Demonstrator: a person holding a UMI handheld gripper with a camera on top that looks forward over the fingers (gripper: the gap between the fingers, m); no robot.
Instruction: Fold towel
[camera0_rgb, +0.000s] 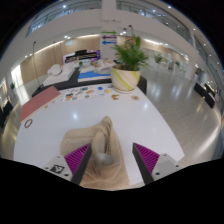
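Observation:
A beige towel (104, 158) lies bunched on the white table (160, 115), with one narrow fold reaching away from me toward the table's middle. My gripper (112, 160) is low over the table and its fingers stand wide apart. The towel lies between them. The left pink pad (77, 157) touches or nearly touches the towel's edge. The right pink pad (146, 157) stands apart from it, with a strip of bare table in the gap. A small grey blurred spot sits on the towel near its middle. The towel's near end is hidden below the fingers.
Small flat items (92, 93) lie in a row along the table's far edge, and a reddish board (40, 100) lies at the far left. A potted plant (127, 62) in a pale pot stands beyond the table. A shiny hall floor (190, 95) spreads to the right.

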